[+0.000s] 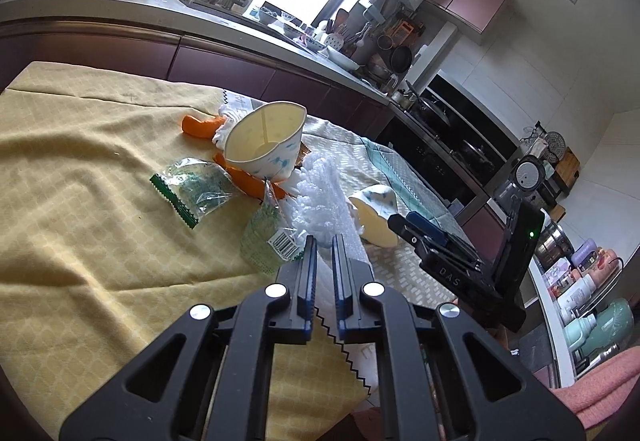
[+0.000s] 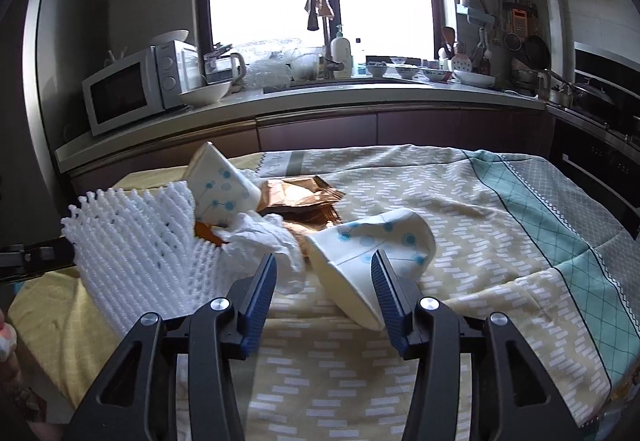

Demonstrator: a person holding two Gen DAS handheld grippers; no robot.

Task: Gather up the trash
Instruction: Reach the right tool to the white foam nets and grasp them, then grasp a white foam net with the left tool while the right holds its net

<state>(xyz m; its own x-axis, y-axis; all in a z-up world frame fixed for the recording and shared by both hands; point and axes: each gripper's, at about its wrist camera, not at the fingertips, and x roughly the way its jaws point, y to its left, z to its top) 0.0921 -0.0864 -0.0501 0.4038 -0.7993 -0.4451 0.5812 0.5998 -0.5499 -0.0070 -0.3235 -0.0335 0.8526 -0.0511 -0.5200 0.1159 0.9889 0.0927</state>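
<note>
here the trash lies heaped on a cloth-covered counter (image 2: 460,201), a yellow cloth (image 1: 80,169) on one side and a patterned cloth (image 2: 400,181) with a teal band on the other. the left gripper (image 1: 323,249) has its fingers (image 1: 310,261) drawn narrow, nearly together, with the edge of a white foam net (image 1: 324,185) at their tips; whether they pinch it i cannot tell. the right gripper (image 2: 324,273) has its fingers (image 2: 384,289) standing partly apart, with a crushed paper cup (image 2: 372,245) on its side just in front, resting against the inner face of the right finger, not squeezed.

a second paper cup (image 1: 264,141), white with blue dots, lies tipped on the pile with its mouth towards the left camera. orange peel (image 1: 200,125) sits beside and under it. a clear wrapper with a green zigzag edge (image 1: 188,189) lies flat on the yellow cloth, and another clear wrapper with a barcode (image 1: 272,241) lies just left of the left fingers. brown wrappers (image 2: 296,197) lie behind the crushed cup. in the right view the foam net stands up just left of the fingers.

a kitchen worktop (image 2: 360,93) with a microwave (image 2: 132,85) runs behind.
</note>
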